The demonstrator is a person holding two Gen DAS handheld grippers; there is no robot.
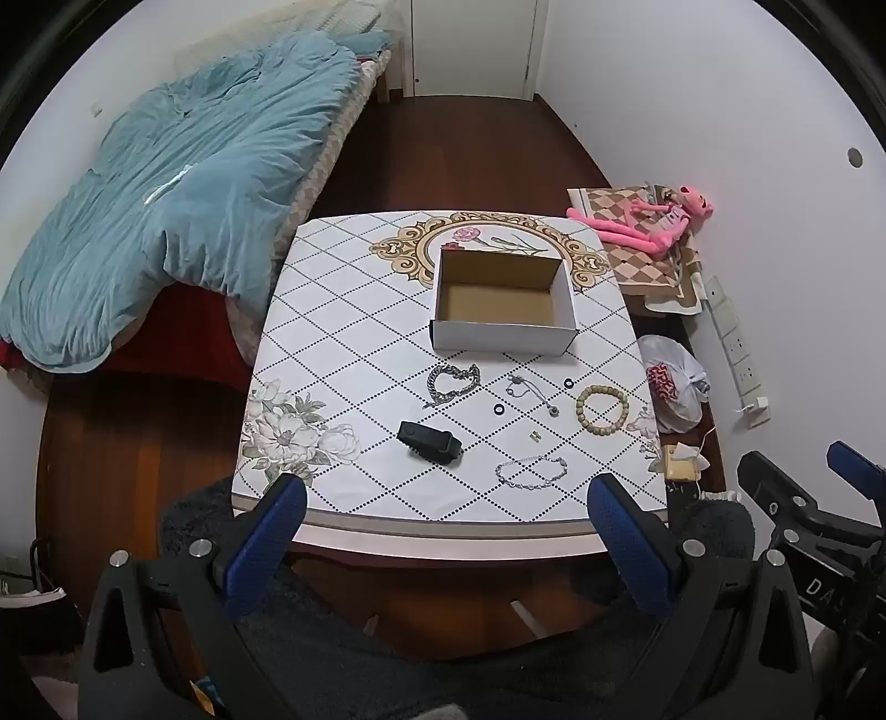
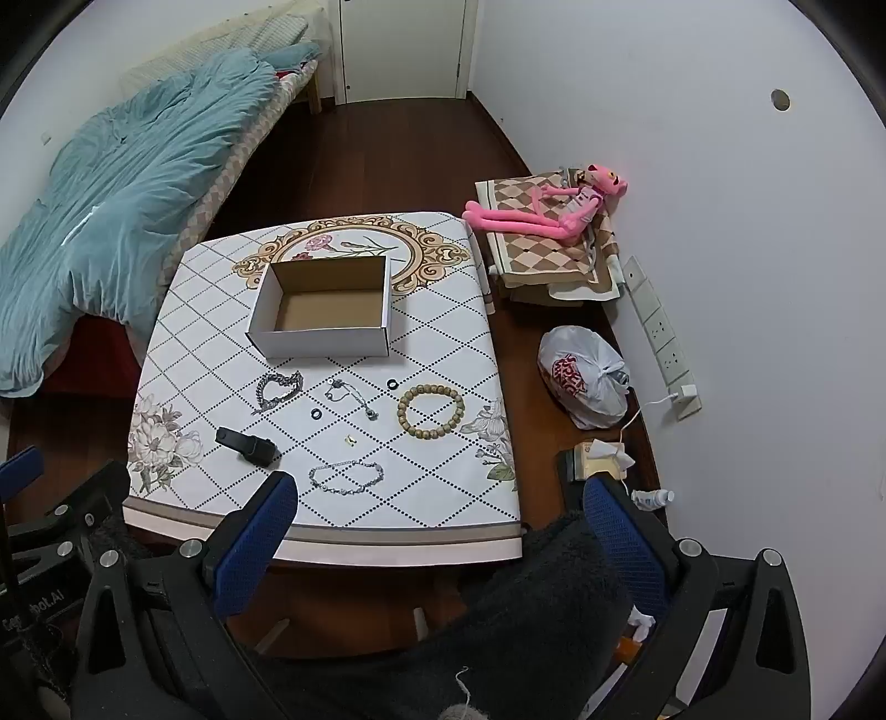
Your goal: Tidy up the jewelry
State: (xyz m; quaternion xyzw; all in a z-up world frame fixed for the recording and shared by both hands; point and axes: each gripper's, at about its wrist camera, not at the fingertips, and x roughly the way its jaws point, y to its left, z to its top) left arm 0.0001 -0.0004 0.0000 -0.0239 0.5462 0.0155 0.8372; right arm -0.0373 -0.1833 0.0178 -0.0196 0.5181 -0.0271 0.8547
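You're facing a low table [image 1: 332, 343] with a diamond-and-floral cover, standing on dark red wood floor [image 1: 454, 155]. To its left lies a bed [image 2: 243, 149] under a blue duvet [image 1: 183, 183]; beyond it, white walls [image 2: 692, 138] and a closed white door [image 2: 404, 44].

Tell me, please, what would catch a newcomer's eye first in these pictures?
Probably the open cardboard box, empty at the far middle of the patterned table. In front of it jewelry lies scattered, notably a wooden bead bracelet to the right. The pink plush toy by the wall also stands out.
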